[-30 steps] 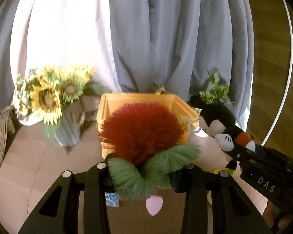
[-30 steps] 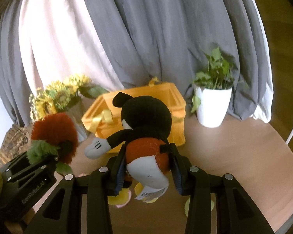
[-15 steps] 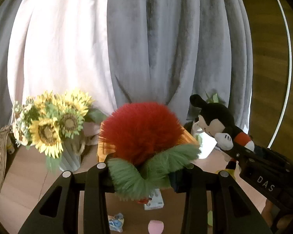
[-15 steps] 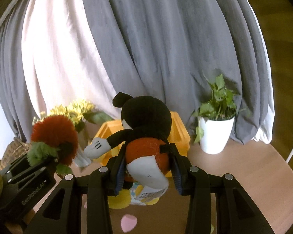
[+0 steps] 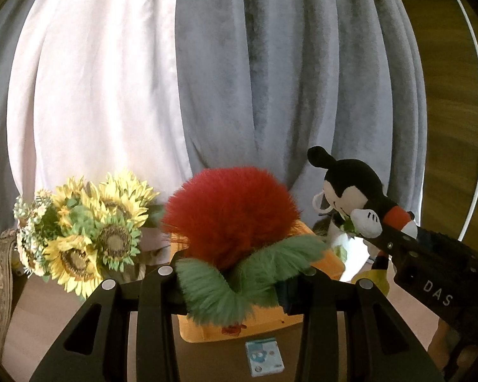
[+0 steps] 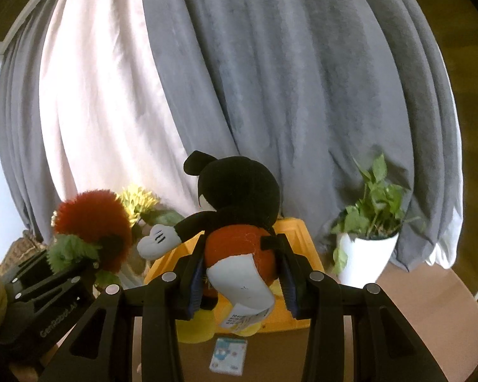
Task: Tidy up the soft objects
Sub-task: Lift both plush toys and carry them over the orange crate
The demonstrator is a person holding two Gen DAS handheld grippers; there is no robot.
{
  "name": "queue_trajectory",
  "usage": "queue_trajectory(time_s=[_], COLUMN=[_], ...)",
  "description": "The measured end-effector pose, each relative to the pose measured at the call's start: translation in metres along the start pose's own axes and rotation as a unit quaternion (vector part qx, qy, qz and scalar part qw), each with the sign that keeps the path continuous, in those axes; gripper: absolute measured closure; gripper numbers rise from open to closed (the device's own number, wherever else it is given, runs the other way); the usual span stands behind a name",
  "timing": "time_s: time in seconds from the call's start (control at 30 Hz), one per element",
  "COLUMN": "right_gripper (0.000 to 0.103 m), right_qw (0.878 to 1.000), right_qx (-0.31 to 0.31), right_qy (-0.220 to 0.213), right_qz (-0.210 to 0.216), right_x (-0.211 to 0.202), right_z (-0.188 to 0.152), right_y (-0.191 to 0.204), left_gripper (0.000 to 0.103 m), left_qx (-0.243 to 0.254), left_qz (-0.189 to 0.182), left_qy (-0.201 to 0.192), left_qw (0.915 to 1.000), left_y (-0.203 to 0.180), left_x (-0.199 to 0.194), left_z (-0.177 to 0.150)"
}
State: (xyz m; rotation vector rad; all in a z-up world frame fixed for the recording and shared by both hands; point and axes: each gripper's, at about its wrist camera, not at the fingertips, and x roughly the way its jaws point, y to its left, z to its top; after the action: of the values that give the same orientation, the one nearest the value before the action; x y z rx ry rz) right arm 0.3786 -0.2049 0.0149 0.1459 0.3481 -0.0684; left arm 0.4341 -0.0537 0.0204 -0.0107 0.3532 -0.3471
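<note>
Left wrist view: the left gripper (image 5: 234, 281) is clamped on a fluffy red plush (image 5: 231, 213) by its green leaves, held above the orange bin (image 5: 264, 316), sunflowers (image 5: 83, 238) to the left. Right wrist view: the right gripper (image 6: 239, 273) is closed around a mouse doll (image 6: 239, 219) at the waist, over the same bin (image 6: 298, 242), a potted plant (image 6: 366, 238) to the right.

My left wrist camera looks forward along its fingers toward the curtain (image 5: 239, 79), close above the orange basket (image 5: 329, 262). My right one faces the same way from just beside it. Both share the basket, sunflowers (image 5: 89, 238), and each other's gripper.
</note>
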Motion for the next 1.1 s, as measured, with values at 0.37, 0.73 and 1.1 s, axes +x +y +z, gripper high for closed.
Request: queue_trajectory(time_s=[0.37,0.73,1.1], right_gripper=[0.061,0.062,0.061], right_qw=[1.000,0.999,0.996], right_qx=[-0.006,-0.001,0.008], right_qy=[0.011,0.038,0.087], right_qz=[0.016,0.026,0.026], right_x=[0.060,0.130,0.190], right_z=[0.015,0.015,-0.007], right_y=[-0.006,-0.013,-0.021], left_gripper=[0.065,0.065,0.065], left_qx=[0.004,-0.006,-0.013], left_qz=[0.013,0.022,0.021], left_qy=[0.005,0.042,0.086], left_qw=[0.9999,0.9989,0.9960], left_y=[0.009,0.020,0.028], left_x=[0.051,0.113,0.165], left_z=[0.015,0.007,-0.020])
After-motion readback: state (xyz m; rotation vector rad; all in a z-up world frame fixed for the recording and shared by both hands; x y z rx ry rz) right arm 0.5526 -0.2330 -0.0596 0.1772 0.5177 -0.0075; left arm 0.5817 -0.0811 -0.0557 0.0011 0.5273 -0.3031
